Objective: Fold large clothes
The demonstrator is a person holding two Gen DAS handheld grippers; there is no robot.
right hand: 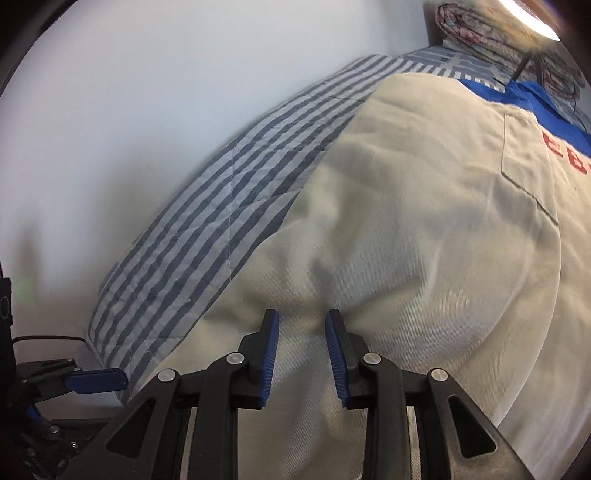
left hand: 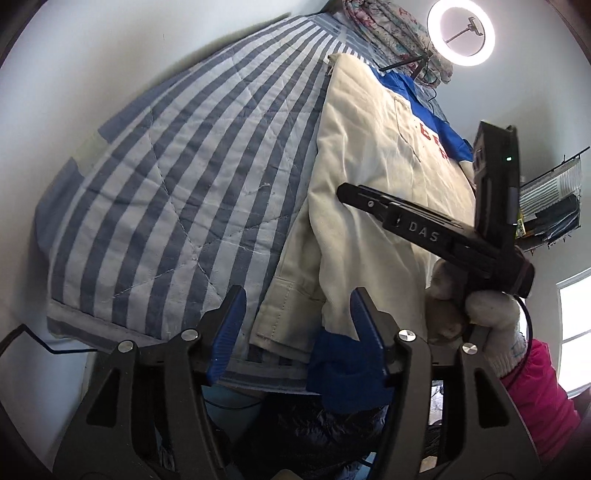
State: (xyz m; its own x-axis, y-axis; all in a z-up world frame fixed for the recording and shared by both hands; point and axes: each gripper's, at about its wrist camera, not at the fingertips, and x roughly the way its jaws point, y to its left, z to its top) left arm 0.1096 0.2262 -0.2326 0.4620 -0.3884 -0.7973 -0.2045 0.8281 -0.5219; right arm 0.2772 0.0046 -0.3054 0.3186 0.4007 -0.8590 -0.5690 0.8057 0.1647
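Note:
A large beige jacket (left hand: 369,147) (right hand: 406,221) with a blue collar, red letters and a chest pocket lies spread on the striped quilt. Its near side is folded over, and a blue cuff (left hand: 343,369) hangs at the bed's edge. My left gripper (left hand: 297,299) stands open above that folded hem and cuff, and its pads are not pressing on the cloth. My right gripper (right hand: 302,319) is open with a narrow gap just over a puckered patch of the beige cloth. In the left wrist view the right gripper (left hand: 345,194) reaches over the jacket, held by a gloved hand (left hand: 491,314).
The blue-and-white striped quilt (left hand: 166,184) (right hand: 221,206) covers the bed, with a pale wall along its far side. Folded floral bedding (left hand: 388,26) and a ring light (left hand: 466,32) stand at the head. A wire shelf (left hand: 550,206) hangs at the right. A pink sleeve (left hand: 535,391) is near.

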